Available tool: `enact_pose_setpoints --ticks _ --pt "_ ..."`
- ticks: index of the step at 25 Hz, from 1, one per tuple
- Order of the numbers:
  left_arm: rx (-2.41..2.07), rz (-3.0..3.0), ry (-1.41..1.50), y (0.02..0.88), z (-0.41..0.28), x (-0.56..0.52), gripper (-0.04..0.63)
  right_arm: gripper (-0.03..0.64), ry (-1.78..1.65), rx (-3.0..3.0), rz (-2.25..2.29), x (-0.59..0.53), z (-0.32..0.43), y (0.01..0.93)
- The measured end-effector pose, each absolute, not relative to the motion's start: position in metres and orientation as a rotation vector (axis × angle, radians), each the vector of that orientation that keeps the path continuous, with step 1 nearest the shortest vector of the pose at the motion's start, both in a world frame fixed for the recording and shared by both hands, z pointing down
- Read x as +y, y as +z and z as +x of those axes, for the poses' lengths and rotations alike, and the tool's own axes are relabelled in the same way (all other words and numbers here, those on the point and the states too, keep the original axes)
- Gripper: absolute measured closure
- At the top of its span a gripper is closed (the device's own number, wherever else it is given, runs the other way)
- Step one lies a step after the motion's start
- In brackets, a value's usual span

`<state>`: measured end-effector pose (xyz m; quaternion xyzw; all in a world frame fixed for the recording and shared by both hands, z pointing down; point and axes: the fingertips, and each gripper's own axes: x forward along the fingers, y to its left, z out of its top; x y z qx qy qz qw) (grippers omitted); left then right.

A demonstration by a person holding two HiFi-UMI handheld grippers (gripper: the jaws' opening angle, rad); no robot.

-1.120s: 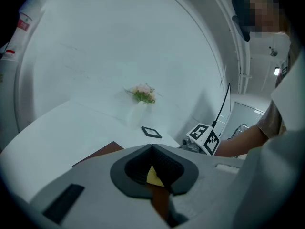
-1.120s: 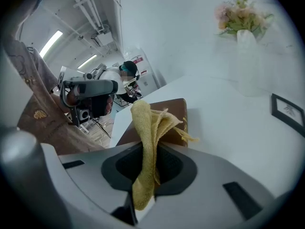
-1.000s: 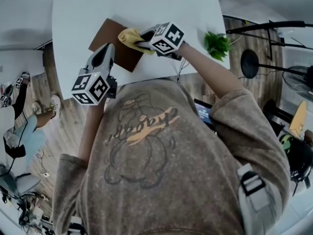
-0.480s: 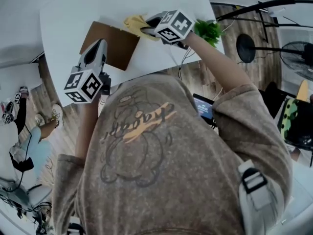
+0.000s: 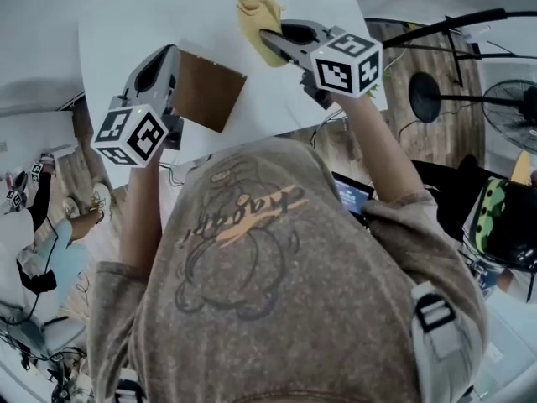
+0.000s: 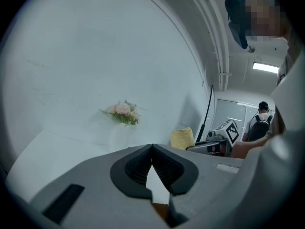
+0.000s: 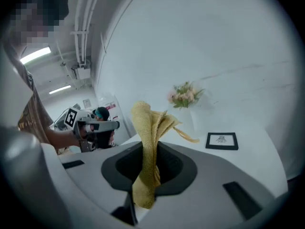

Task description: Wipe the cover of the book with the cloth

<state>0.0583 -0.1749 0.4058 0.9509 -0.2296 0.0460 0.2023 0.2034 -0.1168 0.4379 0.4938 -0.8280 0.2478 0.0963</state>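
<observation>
The brown book [image 5: 207, 91] is off the white table [image 5: 117, 23], its left edge clamped in my left gripper [image 5: 170, 65]. In the left gripper view, the jaws [image 6: 152, 149] are shut on a thin brown-and-white edge of the book [image 6: 160, 210]. My right gripper [image 5: 273, 39] is raised to the right of the book and shut on the yellow cloth [image 5: 256, 17]. The cloth [image 7: 147, 142] sticks up between the right gripper's [image 7: 148, 149] jaws and hangs below them. The cloth [image 6: 182, 138] is apart from the book.
A vase of pink flowers [image 7: 185, 95] and a small black picture frame [image 7: 221, 140] stand at the table's far side by the wall. Black stands and a fan [image 5: 512, 107] are on the floor to the right. A person [image 6: 259, 123] stands in the background.
The right gripper lifted the cloth off the book and carried it up and to the right. The left gripper rose, and the book came up off the table with it.
</observation>
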Motion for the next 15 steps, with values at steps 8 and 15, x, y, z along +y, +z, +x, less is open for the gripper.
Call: enact_pose_setpoints --ticks 8,15 --pt "-0.768 2.716 0.087 0.372 0.038 -0.186 0.592 0.554 0.466 -2.512 1.753 -0.109 0.181 0.403" --pt "-0.845 2.734 0.076 0.398 0.027 -0.170 0.592 0.554 0.311 -2.491 1.832 -0.106 0.163 0.422"
